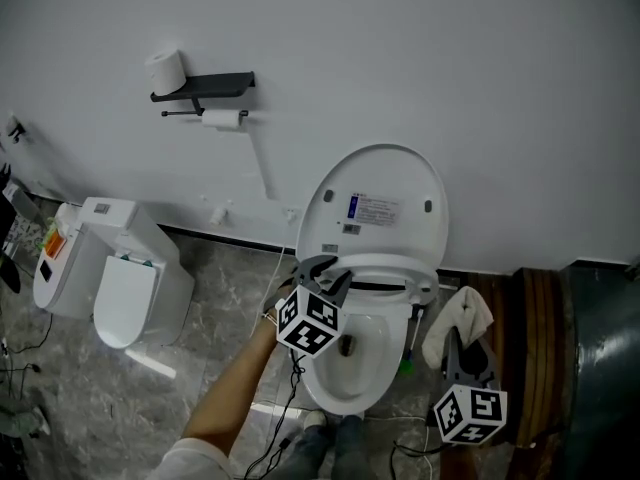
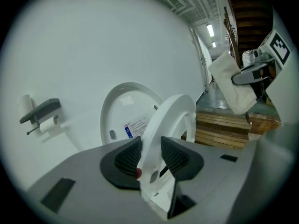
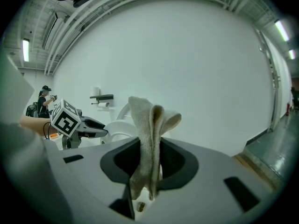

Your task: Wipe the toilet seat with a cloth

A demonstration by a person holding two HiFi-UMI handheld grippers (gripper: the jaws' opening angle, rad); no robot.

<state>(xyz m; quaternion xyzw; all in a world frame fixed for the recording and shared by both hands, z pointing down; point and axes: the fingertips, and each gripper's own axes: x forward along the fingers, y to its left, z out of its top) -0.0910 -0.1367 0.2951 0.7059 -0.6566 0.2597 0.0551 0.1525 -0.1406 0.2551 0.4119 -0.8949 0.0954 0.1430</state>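
The white toilet (image 1: pixel 345 383) stands against the wall with its lid (image 1: pixel 375 203) up. My left gripper (image 1: pixel 322 274) is shut on the left side of the seat ring (image 1: pixel 392 266), which is tilted up off the bowl. In the left gripper view the seat ring (image 2: pixel 163 120) runs edge-on between the ribbed pads (image 2: pixel 127 158) of the left gripper (image 2: pixel 150 157), with the lid (image 2: pixel 122 110) behind it. My right gripper (image 1: pixel 462 346) hangs right of the bowl, shut on a cream cloth (image 1: pixel 460 318). That cloth (image 3: pixel 148 139) stands folded between the jaws of the right gripper (image 3: pixel 149 164).
A second white toilet unit (image 1: pixel 115 278) sits at the left on the marble floor. A black shelf (image 1: pixel 205 88) with paper rolls hangs on the wall. Wooden planks (image 1: pixel 535 353) lie at the right. Cables trail on the floor (image 1: pixel 285 408). A person (image 3: pixel 45 101) stands far off.
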